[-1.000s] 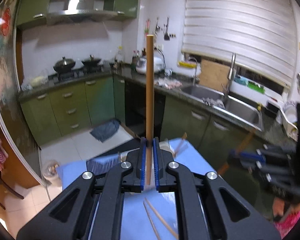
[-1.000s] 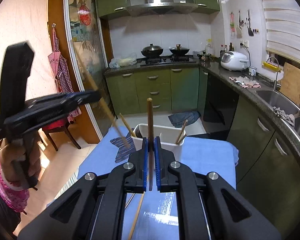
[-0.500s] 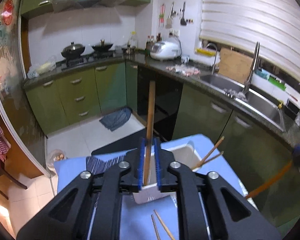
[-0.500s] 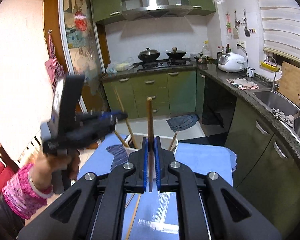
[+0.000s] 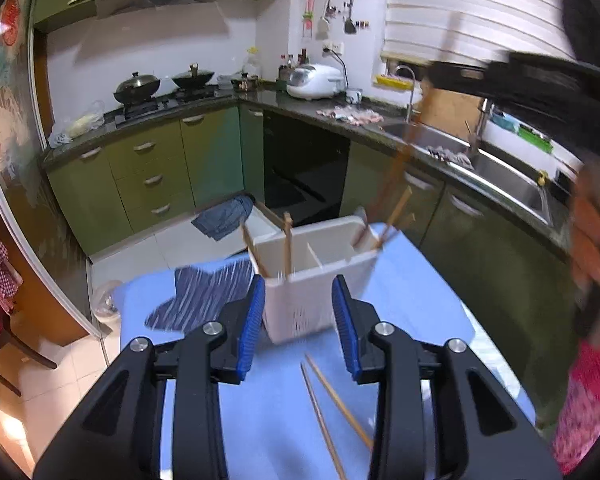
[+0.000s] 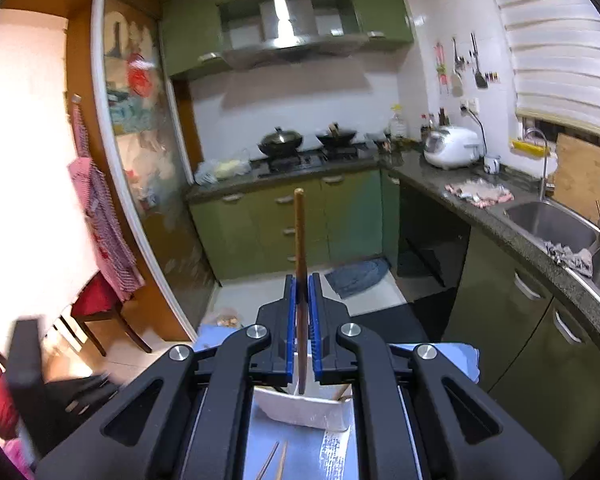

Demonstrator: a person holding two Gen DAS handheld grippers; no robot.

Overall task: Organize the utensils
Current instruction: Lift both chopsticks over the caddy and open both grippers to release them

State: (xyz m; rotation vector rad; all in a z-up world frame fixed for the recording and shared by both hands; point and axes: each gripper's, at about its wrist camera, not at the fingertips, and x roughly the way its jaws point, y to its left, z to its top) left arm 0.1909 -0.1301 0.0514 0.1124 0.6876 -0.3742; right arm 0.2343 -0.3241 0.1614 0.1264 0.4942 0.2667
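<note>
A white divided utensil caddy [image 5: 312,292] stands on the blue table [image 5: 420,312]. My left gripper [image 5: 299,284] hovers just in front of it, jaws opening, with nothing between the blue pads [image 5: 252,320]. A wooden chopstick [image 5: 287,240] stands in the caddy's left compartment, and more lean in the right one [image 5: 396,216]. Two loose chopsticks [image 5: 332,404] lie on the table below my left gripper. My right gripper [image 6: 300,284] is shut on an upright chopstick [image 6: 299,240] above the caddy [image 6: 300,410]. It also shows blurred at the upper right of the left wrist view.
Green kitchen cabinets [image 6: 300,216], a stove with two pans [image 6: 280,142] and a counter with a sink [image 6: 552,224] ring the table. A striped cloth [image 5: 204,292] lies at the table's far left. A person's hand [image 5: 592,232] holds the right gripper.
My left gripper sank towards the caddy, parted its jaws and let its chopstick drop into the left compartment. My right gripper moved over the caddy, still holding its chopstick.
</note>
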